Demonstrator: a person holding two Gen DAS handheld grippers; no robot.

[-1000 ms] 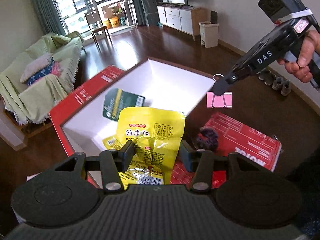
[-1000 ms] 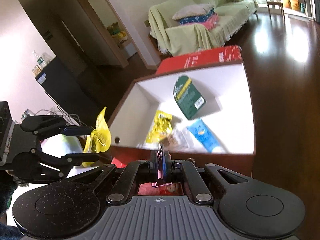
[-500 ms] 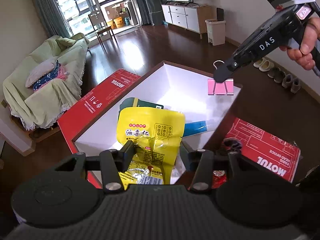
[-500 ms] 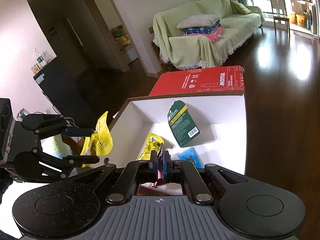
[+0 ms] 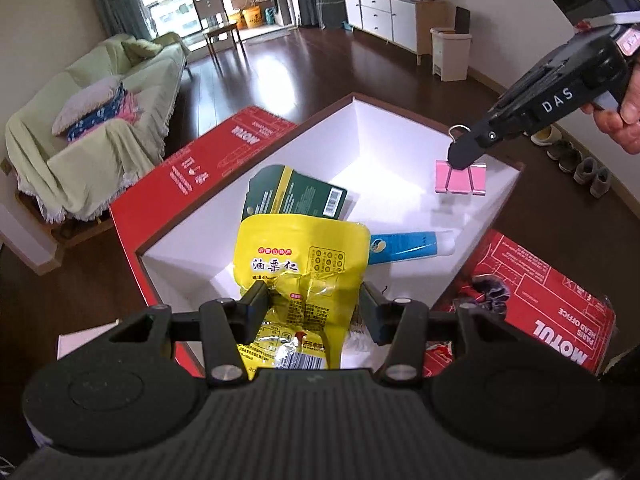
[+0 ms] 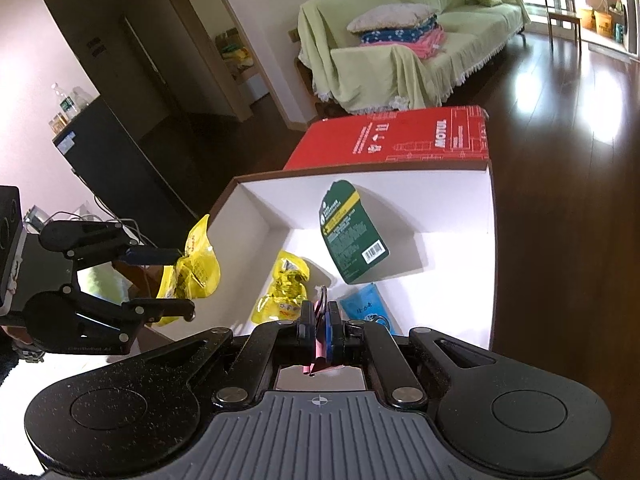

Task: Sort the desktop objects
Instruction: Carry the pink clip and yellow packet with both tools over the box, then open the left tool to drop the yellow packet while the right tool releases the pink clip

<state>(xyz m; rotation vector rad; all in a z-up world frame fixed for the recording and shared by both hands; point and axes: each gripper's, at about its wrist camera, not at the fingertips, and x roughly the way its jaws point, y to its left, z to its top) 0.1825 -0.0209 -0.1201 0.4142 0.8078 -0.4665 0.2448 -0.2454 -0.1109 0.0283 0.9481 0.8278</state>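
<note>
My left gripper (image 5: 314, 300) is shut on a crumpled yellow snack packet (image 5: 304, 256), held above the near corner of the open white-lined box (image 5: 380, 132). From the right wrist view, this gripper (image 6: 176, 280) and its packet (image 6: 198, 268) hang just outside the box's left wall (image 6: 256, 216). My right gripper (image 5: 464, 156) is shut on a pink binder clip (image 5: 460, 178) that dangles over the box's right side; the clip (image 6: 320, 354) shows between its fingers (image 6: 306, 322). In the box lie a green packet (image 5: 296, 196), a blue tube (image 5: 404, 242) and another yellow packet (image 6: 288, 288).
Red box flaps fold out on the left (image 5: 192, 172) and right (image 5: 540, 300). A dark fuzzy object (image 5: 488, 288) lies on the right flap. A person's hand (image 5: 624, 116) holds the right gripper. White paper (image 5: 80, 344) lies near left. A sofa (image 5: 100, 140) stands beyond.
Both grippers have moved forward over the box. The pink clip went from outside the box's right edge to above its inside. Both grips are unchanged.
</note>
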